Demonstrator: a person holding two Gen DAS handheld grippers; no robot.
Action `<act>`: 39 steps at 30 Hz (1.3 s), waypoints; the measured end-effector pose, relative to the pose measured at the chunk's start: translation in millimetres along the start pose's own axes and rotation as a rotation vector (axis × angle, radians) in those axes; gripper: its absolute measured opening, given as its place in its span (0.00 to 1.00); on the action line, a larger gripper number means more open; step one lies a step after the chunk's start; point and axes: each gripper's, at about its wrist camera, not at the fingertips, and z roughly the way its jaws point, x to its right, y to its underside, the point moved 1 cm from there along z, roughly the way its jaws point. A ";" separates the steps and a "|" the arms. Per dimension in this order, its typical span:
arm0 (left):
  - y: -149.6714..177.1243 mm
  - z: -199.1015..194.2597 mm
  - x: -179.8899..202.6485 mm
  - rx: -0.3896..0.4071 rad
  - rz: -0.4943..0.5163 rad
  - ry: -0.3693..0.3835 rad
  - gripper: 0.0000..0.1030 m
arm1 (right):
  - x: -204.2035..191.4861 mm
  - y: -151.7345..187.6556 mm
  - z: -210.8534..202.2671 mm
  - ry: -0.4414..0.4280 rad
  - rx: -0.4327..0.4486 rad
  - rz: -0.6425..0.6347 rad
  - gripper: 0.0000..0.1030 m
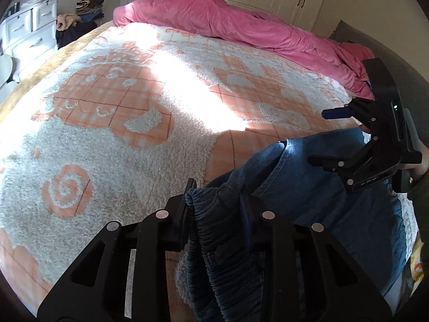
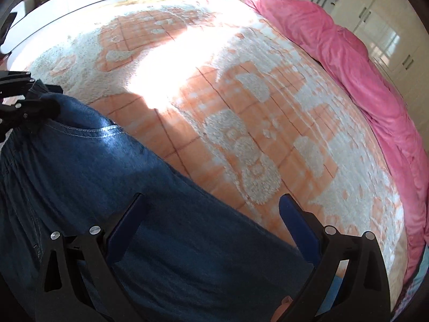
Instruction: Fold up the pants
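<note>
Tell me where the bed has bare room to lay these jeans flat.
Free: the orange-and-white blanket between the jeans and the pink duvet. Crowded: the near edge, where the left gripper pinches the waistband and the right gripper hangs open.

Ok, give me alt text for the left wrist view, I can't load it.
The left gripper is shut on the bunched waistband of blue jeans lying at the near edge of a bed with an orange and white blanket. The right gripper hangs open over the jeans at right; a pink duvet lies at the far side.
</note>
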 end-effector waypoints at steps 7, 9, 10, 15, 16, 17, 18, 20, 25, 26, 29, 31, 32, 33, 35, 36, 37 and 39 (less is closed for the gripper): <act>-0.3 -17.9 3.1 0.055 0.015 0.016 0.21 | -26.4 -9.1 15.8 -0.012 0.023 -0.154 0.78; 1.2 -18.2 5.8 0.055 0.023 0.017 0.21 | -28.2 -9.8 14.6 -0.101 0.027 -0.111 0.38; 2.1 -18.6 6.9 0.060 0.030 0.005 0.21 | -31.1 -10.0 10.5 -0.109 0.045 -0.098 0.22; 6.5 -23.4 2.2 0.071 0.011 -0.015 0.21 | -37.2 -5.5 -18.3 -0.082 0.133 -0.040 0.09; 7.3 -25.5 2.4 0.081 0.009 -0.019 0.21 | -36.0 -3.6 -27.1 -0.079 0.158 -0.022 0.08; 8.6 -27.8 2.8 0.095 0.004 -0.021 0.21 | -33.7 -2.1 -35.4 -0.080 0.180 0.001 0.08; 9.6 -30.6 4.4 0.108 -0.001 -0.024 0.21 | -32.9 0.7 -43.0 -0.084 0.196 0.019 0.08; 12.9 -39.4 11.0 0.134 0.003 -0.036 0.21 | -33.6 7.1 -61.8 -0.088 0.231 0.039 0.08; 16.7 -64.5 27.7 0.169 0.051 -0.031 0.22 | -41.7 28.6 -107.2 -0.097 0.306 0.091 0.08; 18.1 -68.5 30.5 0.168 0.054 -0.021 0.22 | -45.1 34.8 -117.1 -0.101 0.321 0.100 0.08; 26.1 -82.1 41.3 0.162 0.070 0.000 0.25 | -55.0 58.1 -141.1 -0.112 0.363 0.121 0.08; 36.6 -92.0 48.1 0.163 0.078 0.026 0.25 | -65.0 77.5 -154.7 -0.121 0.377 0.141 0.08; 40.5 -94.6 50.2 0.162 0.083 0.030 0.25 | -69.7 84.6 -159.8 -0.127 0.385 0.147 0.08; 46.2 -98.2 52.8 0.159 0.088 0.034 0.26 | -75.6 94.1 -165.5 -0.135 0.395 0.156 0.08; 58.1 -105.6 57.8 0.151 0.090 0.041 0.26 | -87.8 109.7 -172.2 -0.154 0.400 0.183 0.08; 63.5 -109.0 59.7 0.151 0.092 0.043 0.26 | -94.3 117.0 -175.0 -0.163 0.401 0.192 0.08; 70.2 -113.2 61.5 0.152 0.094 0.043 0.26 | -101.7 124.5 -177.4 -0.169 0.404 0.196 0.08; 81.3 -118.8 62.4 0.144 0.092 0.046 0.27 | -114.0 136.3 -179.4 -0.195 0.396 0.215 0.08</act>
